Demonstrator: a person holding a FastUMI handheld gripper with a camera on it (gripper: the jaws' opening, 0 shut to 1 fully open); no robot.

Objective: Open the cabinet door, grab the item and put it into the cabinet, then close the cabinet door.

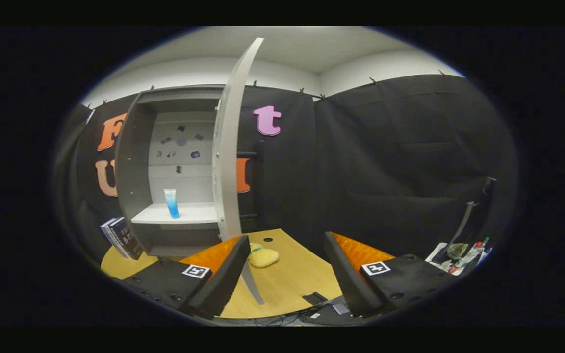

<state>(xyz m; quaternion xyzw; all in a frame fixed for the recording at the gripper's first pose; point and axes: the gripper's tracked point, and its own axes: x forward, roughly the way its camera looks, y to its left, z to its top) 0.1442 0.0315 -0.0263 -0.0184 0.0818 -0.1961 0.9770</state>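
Observation:
A grey cabinet (133,162) stands on the wooden table beyond my left finger. Its door (228,147) is swung wide open, edge-on toward me, reaching down between my fingers. On the cabinet's white shelf (199,214) a blue tube (171,202) stands upright. My gripper (287,264) is open, with nothing between its fingers. It is back from the cabinet, to the right of the door's edge.
A yellow sponge-like object (263,256) lies on the table (292,279) just ahead of the left finger. Books (121,237) lean against the cabinet's left side. A side stand with small items (459,255) is beyond the right finger. Cables and a dark device (326,309) lie at the table's near edge.

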